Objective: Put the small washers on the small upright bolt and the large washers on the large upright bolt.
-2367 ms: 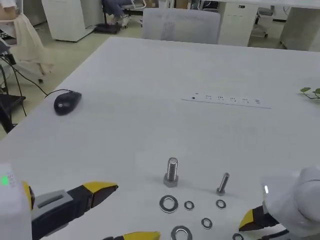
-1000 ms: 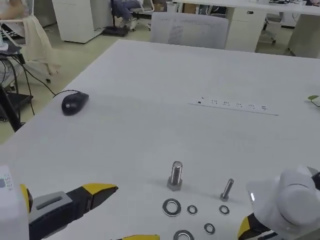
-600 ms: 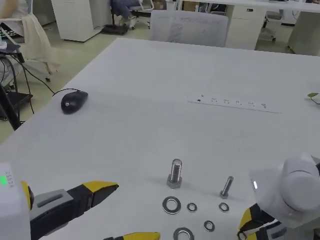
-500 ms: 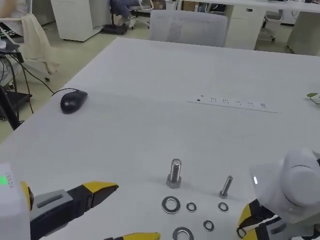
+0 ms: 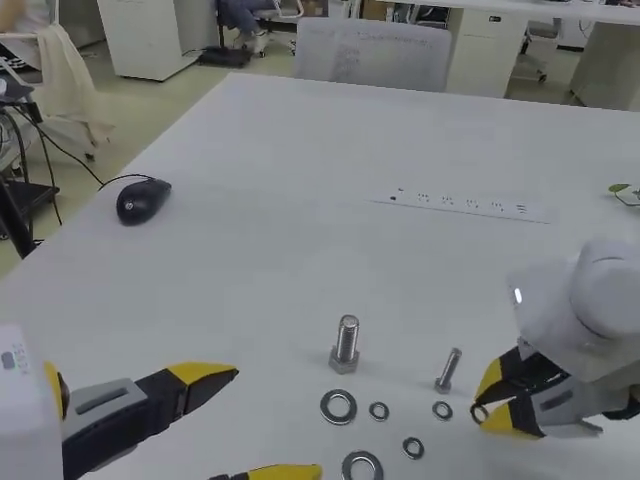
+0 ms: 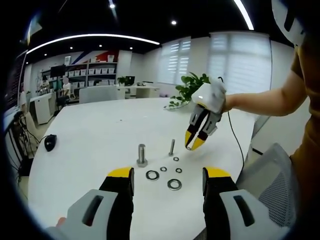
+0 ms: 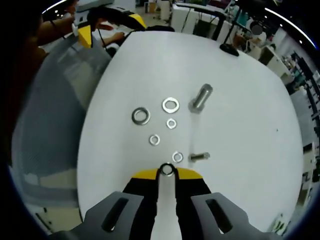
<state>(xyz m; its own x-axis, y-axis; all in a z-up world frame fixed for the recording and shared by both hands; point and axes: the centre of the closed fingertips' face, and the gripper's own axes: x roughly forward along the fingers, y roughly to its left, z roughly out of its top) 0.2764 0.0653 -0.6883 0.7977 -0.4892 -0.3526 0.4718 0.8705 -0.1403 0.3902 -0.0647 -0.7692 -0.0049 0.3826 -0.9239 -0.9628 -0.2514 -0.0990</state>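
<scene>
White workbench (image 5: 300, 250) in a bright open office, seen from above. Nearest, at the lower left, the left gripper (image 5: 255, 425) hangs over the bench with its yellow-tipped jaws spread wide apart. Just beyond its tips, two large washers (image 5: 338, 406) and three small washers (image 5: 379, 410) lie flat and loose on the bench. To their right, the right gripper (image 5: 484, 405) pinches one small washer (image 7: 167, 170) between its yellow tips. It holds the washer above the bench, near the small bolt (image 5: 448, 369). That bolt stands on its head just behind the loose washers, and the large bolt (image 5: 345, 343) stands upright to its left. Farther back lie a white power strip (image 5: 460, 206) and, well off to the left, a black computer mouse (image 5: 138, 200). An office chair (image 5: 370, 52) stands at the far edge.
</scene>
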